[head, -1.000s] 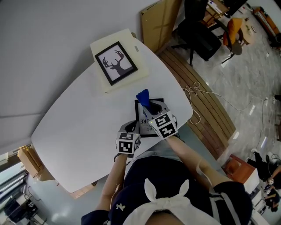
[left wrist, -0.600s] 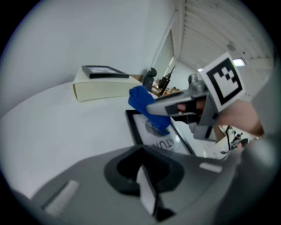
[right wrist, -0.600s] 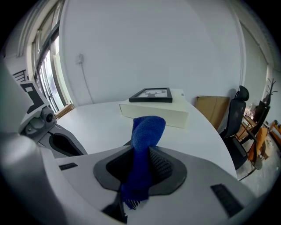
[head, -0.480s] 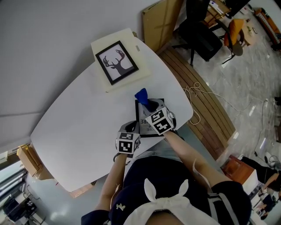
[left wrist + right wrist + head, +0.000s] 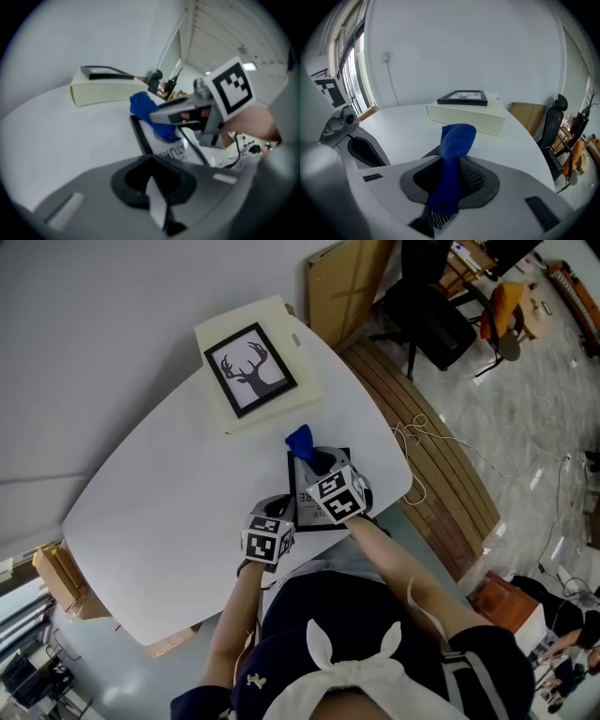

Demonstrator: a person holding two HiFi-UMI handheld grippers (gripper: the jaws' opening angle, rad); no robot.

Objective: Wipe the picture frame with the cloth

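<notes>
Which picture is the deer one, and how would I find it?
At the far end of the white table lies a flat cream box, and the picture frame lies on top of it. It shows a black deer head with antlers; the other frame, by the blue cloth, has printed letters instead.

1. Table (image 5: pixel 159 502): white top with rounded corners, seen from steeply above.
2. Cream box (image 5: pixel 307 381): lies flat at the far corner of the tabletop, its long sides roughly parallel to the far right edge (a deer picture (image 5: pixel 249 368) rests on top of it, not on the tabletop).
3. Picture frame (image 5: pixel 302 491): black-edged, lies at the near right edge, well apart from the box.
</notes>
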